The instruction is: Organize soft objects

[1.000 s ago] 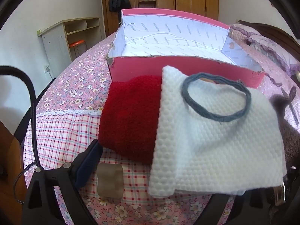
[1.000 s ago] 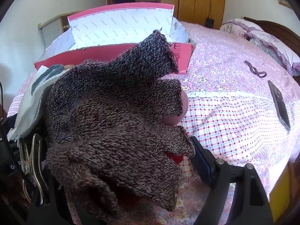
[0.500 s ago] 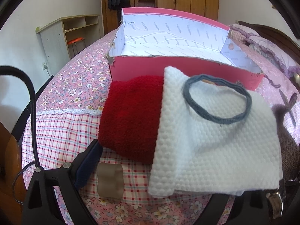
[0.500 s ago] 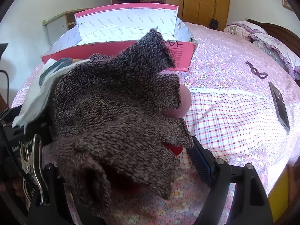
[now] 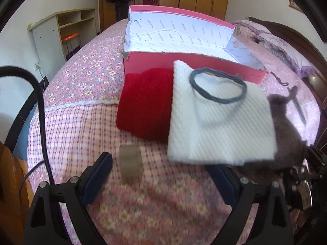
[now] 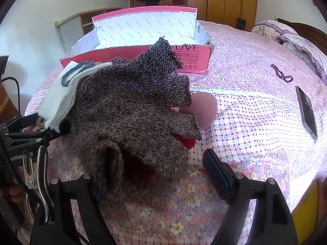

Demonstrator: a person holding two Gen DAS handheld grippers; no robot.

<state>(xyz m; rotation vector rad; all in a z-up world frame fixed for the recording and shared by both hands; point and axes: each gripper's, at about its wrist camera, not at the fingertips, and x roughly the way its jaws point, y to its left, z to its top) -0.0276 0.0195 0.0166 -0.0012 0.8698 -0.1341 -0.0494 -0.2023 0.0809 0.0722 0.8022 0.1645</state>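
On the bed, a red towel (image 5: 147, 106) lies against the pink box (image 5: 184, 61). A white waffle cloth (image 5: 216, 120) overlaps it, with a grey hair band (image 5: 218, 87) on top. My left gripper (image 5: 159, 167) is open just short of the white cloth's near edge, with nothing between its fingers. A grey-brown knit glove (image 6: 132, 110) lies heaped in front of my right gripper (image 6: 155, 173), which is open. The glove drapes over its left finger and hides it. A pink round pad (image 6: 202, 110) and some red fabric (image 6: 184, 140) peek out beside the glove.
A brownish tape roll (image 5: 130, 163) sits near my left finger. On the bedspread to the right lie a dark phone (image 6: 306, 112) and a purple hair band (image 6: 282, 75). The pink box (image 6: 132, 55) stands open. A desk, stool and wardrobes are beyond the bed.
Both grippers have drawn back from the pile. The left gripper's right finger now shows below the white cloth. The glove sits farther from the right camera.
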